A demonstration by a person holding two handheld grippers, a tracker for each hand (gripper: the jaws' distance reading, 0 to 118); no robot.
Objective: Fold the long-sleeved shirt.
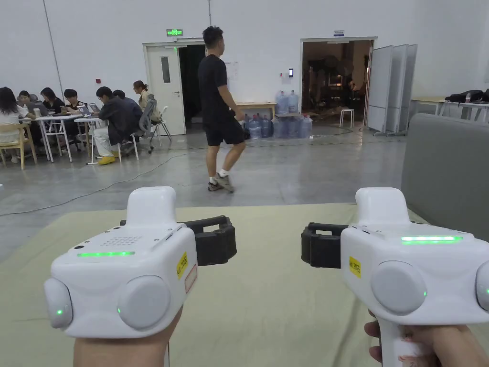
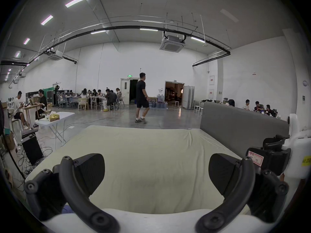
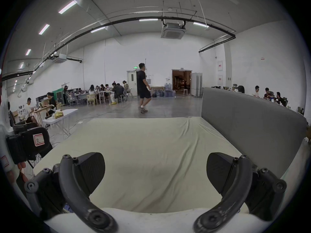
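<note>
Left gripper (image 2: 156, 174) jaws wide apart, nothing between them, held above the pale cloth-covered table (image 2: 148, 145). Right gripper (image 2: 271, 154) beside it at the right edge. Grey partition (image 2: 235, 129) along the table's right side. Person in black (image 2: 142, 98) walking across the floor beyond.

I hold my left gripper (image 1: 216, 241) and right gripper (image 1: 319, 244) side by side, apart, jaws spread wide, over the pale greenish sheet (image 1: 267, 306), which lies flat with a few faint creases.
</note>
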